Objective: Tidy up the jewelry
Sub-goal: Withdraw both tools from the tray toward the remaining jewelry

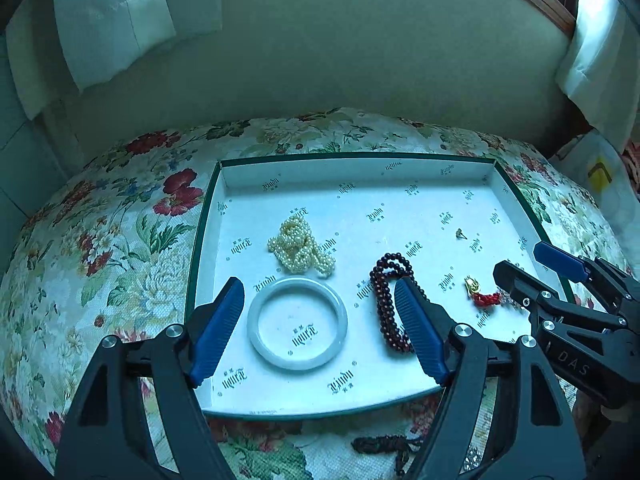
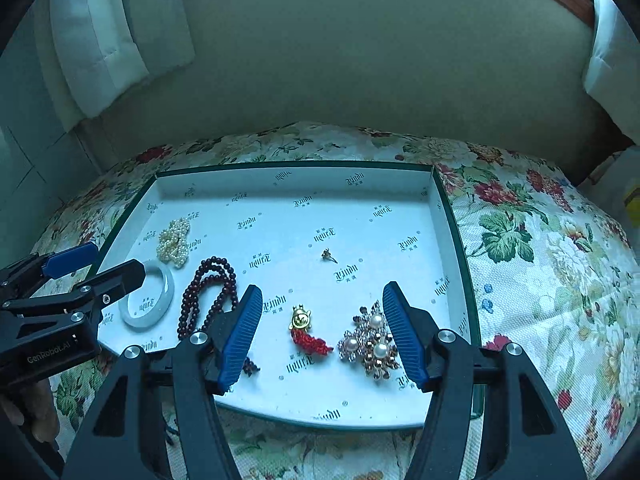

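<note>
A white tray with a green rim (image 1: 204, 240) (image 2: 456, 240) lies on a flowered cloth. In it are a pearl necklace (image 1: 300, 250) (image 2: 174, 242), a white bangle (image 1: 341, 322) (image 2: 166, 292), a dark red bead string (image 1: 384, 304) (image 2: 208, 280), a gold charm on red cord (image 1: 480, 294) (image 2: 308, 332), a pearl brooch (image 2: 370, 340) and a tiny stud (image 1: 461, 233) (image 2: 329, 256). My left gripper (image 1: 320, 286) (image 2: 120, 259) hovers open over the bangle. My right gripper (image 2: 322, 288) (image 1: 524, 264) hovers open above the charm and brooch. Neither holds anything.
A dark bead string (image 1: 384, 446) lies on the flowered cloth (image 2: 540, 280) in front of the tray. Two small blue beads (image 2: 486, 298) sit on the cloth just right of it. A wall and pale curtains stand behind. A bag with a yellow mark (image 1: 600, 176) is at the far right.
</note>
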